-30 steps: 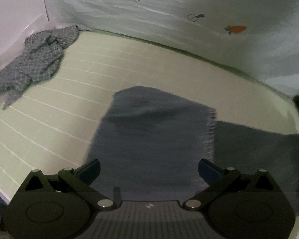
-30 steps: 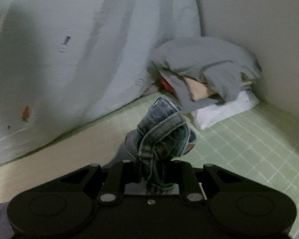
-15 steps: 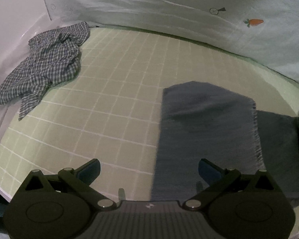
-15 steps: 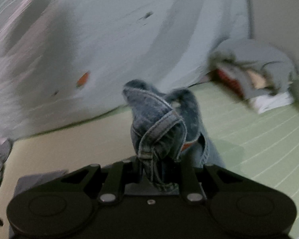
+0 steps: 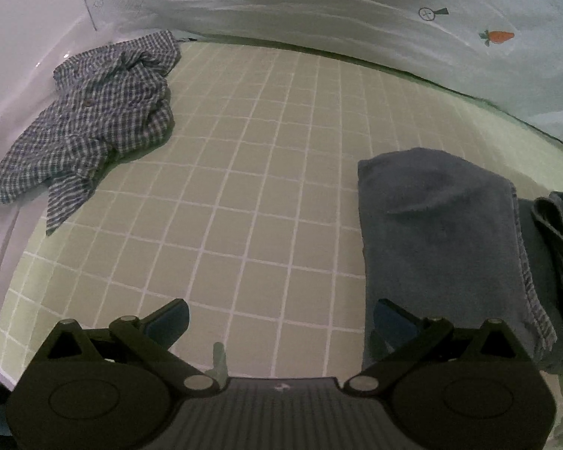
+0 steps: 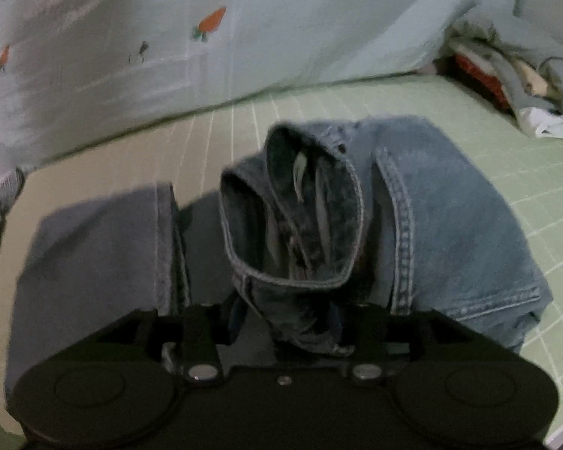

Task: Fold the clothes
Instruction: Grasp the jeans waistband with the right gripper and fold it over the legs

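Apparently no readable writing; jeans (image 6: 424, 202) bunched in right gripper (image 6: 285, 322).

Dim indoor light, soft shadows, fisheye bending with dark corners, right wrist view motion-blurred

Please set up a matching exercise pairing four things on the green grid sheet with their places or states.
Things:
1. checked shirt
2. folded grey-blue cloth
3. jeans
4. left hand-held gripper

States:
A. waistband bunched between the right hand-held gripper's jaws
B. open, holding nothing
C. crumpled at the sheet's far left corner
D. lying flat, frayed edge on its right side

Pairs: 1-C, 2-D, 3-A, 4-B
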